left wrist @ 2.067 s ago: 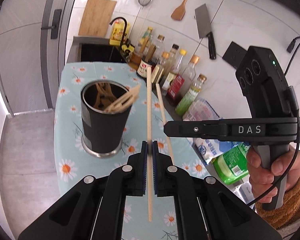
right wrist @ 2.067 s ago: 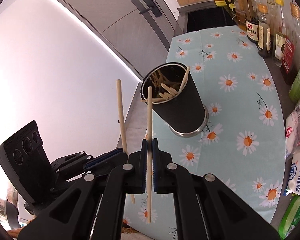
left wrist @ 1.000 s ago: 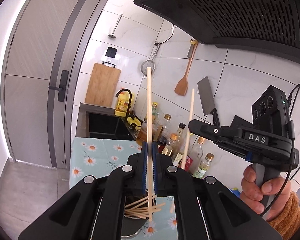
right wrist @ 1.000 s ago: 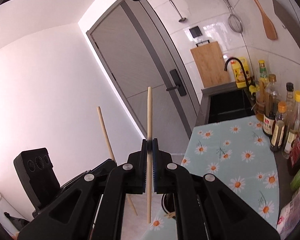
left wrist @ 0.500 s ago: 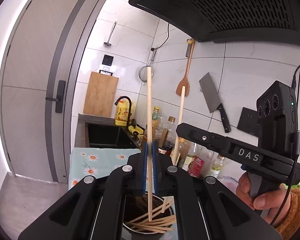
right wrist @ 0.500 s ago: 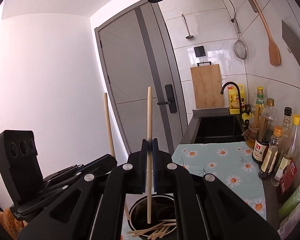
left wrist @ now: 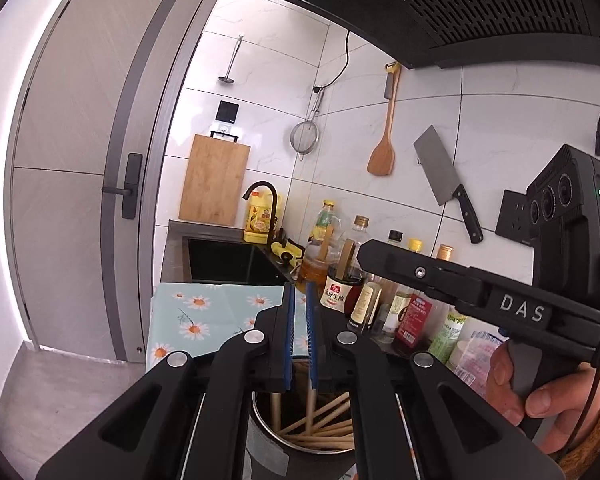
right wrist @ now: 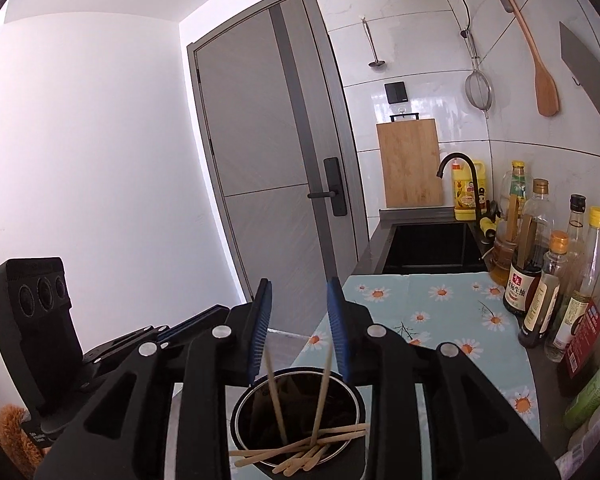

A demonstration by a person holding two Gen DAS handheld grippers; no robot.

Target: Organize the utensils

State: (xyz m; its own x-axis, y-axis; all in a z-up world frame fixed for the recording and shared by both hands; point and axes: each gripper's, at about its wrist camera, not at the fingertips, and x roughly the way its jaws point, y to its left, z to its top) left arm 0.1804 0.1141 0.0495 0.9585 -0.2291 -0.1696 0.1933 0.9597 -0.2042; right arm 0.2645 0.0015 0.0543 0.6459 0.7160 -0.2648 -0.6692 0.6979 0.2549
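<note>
A black cup with a steel rim (right wrist: 240,412) stands on the daisy tablecloth (right wrist: 440,312), right under both grippers. Several wooden chopsticks (right wrist: 300,448) lie across its mouth, and two more (right wrist: 276,396) stand upright in it. My right gripper (right wrist: 299,292) hangs just above the cup; its jaws are opening, with nothing between the blue pads. My left gripper (left wrist: 299,292) is over the same cup (left wrist: 268,444). Its pads stand a narrow gap apart with nothing in it, and the tablecloth shows through. Chopsticks (left wrist: 310,408) rise from the cup just below its pads.
A row of sauce bottles (right wrist: 540,280) lines the right wall beside a black sink (right wrist: 428,248) and faucet (right wrist: 456,160). A cleaver (left wrist: 444,176), wooden spatula (left wrist: 382,152) and strainer hang on the tiles. A range hood (left wrist: 460,8) is overhead. A hand (left wrist: 540,392) holds the right gripper's handle.
Both grippers have sunk toward the cup. The chopstick that each one held has left its jaws and now stands in the cup. The right jaws have spread wide, the left ones only slightly.
</note>
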